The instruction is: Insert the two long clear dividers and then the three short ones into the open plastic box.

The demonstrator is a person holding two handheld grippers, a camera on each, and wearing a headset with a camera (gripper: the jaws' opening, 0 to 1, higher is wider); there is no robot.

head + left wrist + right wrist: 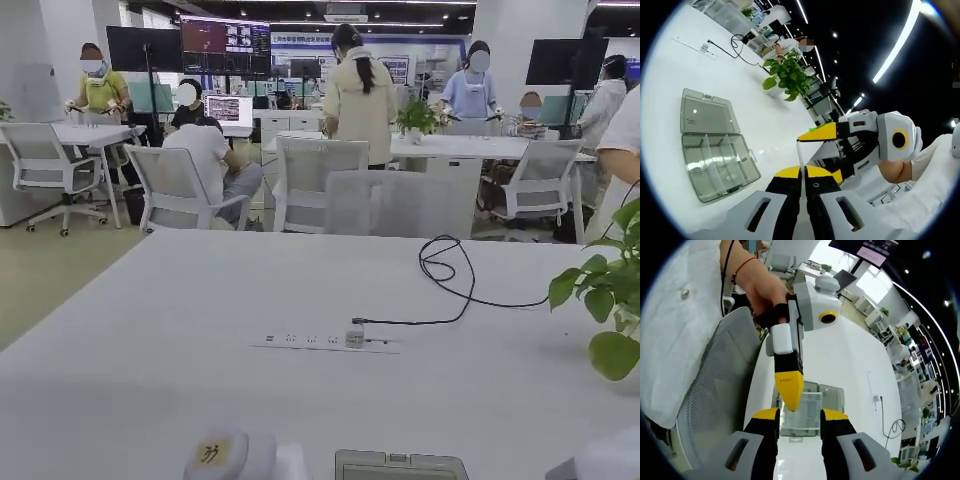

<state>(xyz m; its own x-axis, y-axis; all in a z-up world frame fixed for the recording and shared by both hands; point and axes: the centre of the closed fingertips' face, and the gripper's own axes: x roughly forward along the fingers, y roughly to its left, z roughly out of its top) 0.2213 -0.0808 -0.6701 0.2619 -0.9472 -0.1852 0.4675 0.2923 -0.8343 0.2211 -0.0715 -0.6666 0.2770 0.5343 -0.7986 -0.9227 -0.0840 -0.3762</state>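
Clear plastic box (700, 181) lies open on the white table (765, 117), left of the left gripper (803, 172). Fitted dividers (722, 157) stand in its tray; count unclear. Left jaws are pressed together on a clear divider (801, 405). Right gripper (800, 416) has its jaws spread either side of it.

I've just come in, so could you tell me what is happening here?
A person works with two handheld grippers. The left gripper is shut on a clear divider, held above the table. The right gripper has its jaws apart on either side of it. The box lies open on the table with some dividers in it.
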